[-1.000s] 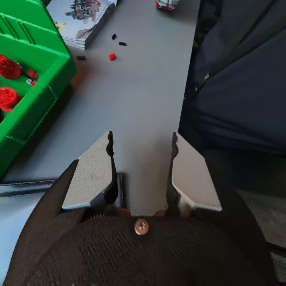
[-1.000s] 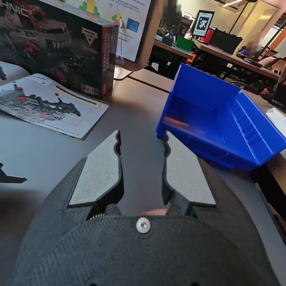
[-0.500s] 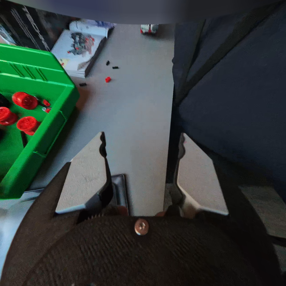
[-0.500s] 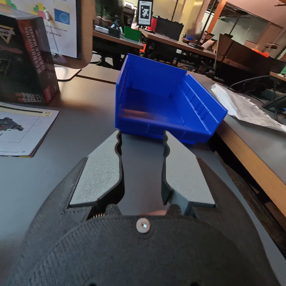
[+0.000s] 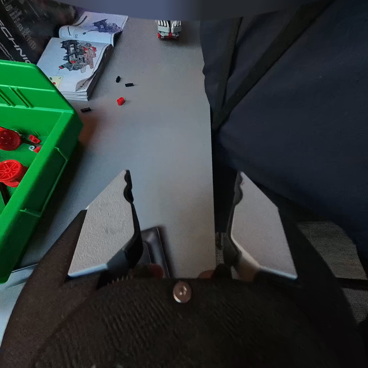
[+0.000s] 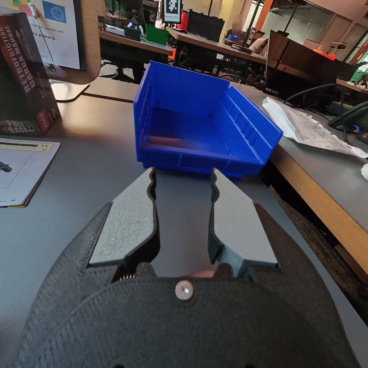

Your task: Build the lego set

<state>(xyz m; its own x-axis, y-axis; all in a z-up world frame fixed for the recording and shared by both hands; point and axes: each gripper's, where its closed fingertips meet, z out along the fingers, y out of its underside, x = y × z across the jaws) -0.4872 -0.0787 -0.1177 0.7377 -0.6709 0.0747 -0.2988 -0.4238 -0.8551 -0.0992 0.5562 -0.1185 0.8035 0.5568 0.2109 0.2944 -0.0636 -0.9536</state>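
Note:
In the left wrist view my left gripper is open and empty above the grey table's near edge. A green bin at the left holds red wheels and small red parts. A small red piece and three small black pieces lie loose on the table ahead. A partly built grey and red model stands at the far end. In the right wrist view my right gripper is open and empty, just short of an empty blue bin.
An open instruction booklet lies beyond the green bin; it also shows at left in the right wrist view. The dark set box stands at far left. A person in dark clothes sits along the table's right edge. Crumpled paper lies on the neighbouring table. Across from one pair of fingers to the other is roughly 75 cm.
My left gripper has pulled back and opened wider, so more of the table and booklet shows. My right gripper has swung right to face the blue bin and opened a little.

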